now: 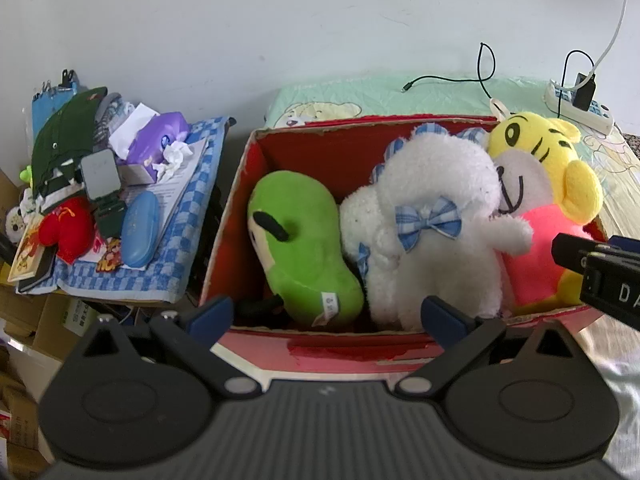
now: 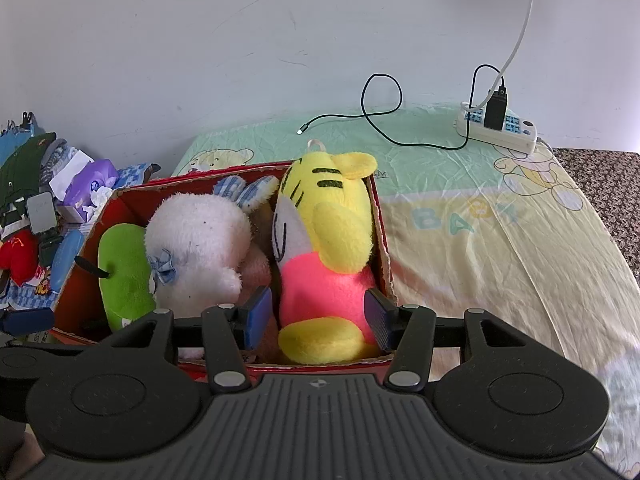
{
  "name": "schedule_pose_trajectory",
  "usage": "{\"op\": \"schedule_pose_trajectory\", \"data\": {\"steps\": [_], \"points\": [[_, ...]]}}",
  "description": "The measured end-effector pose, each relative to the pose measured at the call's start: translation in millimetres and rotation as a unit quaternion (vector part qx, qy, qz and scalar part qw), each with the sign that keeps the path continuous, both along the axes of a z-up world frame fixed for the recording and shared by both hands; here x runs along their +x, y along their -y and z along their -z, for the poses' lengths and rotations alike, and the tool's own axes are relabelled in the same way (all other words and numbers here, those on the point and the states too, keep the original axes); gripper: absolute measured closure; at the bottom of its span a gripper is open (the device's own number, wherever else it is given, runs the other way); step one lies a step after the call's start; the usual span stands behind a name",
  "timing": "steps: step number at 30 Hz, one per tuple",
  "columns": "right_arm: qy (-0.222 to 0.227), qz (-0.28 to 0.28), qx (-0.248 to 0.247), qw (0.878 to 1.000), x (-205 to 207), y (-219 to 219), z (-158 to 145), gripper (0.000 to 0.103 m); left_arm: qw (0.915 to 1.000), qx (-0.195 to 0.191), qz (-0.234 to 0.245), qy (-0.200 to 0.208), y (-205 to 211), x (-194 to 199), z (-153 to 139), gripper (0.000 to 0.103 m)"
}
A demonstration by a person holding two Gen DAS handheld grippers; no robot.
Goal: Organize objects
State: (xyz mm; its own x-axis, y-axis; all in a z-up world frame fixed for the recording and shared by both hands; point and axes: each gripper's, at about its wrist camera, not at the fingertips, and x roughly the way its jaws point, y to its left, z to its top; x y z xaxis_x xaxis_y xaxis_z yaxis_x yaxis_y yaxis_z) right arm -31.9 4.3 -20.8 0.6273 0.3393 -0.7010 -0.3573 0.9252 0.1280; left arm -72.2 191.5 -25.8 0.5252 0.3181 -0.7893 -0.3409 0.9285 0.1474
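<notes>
Three plush toys hiding most of the red box floor.

My left wrist camera sits close over the near rim of the red box, looking forward and down into it — the cluttered side table fills its left, my right gripper pokes in at the right edge. My right wrist camera sits just as near, over the box's right end, facing the same wall. Both share the box, its toys, the bed sheet and the power strip — the right view shows far more bed.
</notes>
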Motion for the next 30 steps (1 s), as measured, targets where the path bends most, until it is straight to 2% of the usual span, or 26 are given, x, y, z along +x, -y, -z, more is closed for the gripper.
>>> {"op": "schedule_pose_trajectory", "data": {"steps": [30], "points": [[0.01,0.004,-0.005,1.0,-6.4,-3.9,-3.8,0.049,1.0,-0.005,-0.002,0.007,-4.3,-3.1,0.9,0.002]]}}
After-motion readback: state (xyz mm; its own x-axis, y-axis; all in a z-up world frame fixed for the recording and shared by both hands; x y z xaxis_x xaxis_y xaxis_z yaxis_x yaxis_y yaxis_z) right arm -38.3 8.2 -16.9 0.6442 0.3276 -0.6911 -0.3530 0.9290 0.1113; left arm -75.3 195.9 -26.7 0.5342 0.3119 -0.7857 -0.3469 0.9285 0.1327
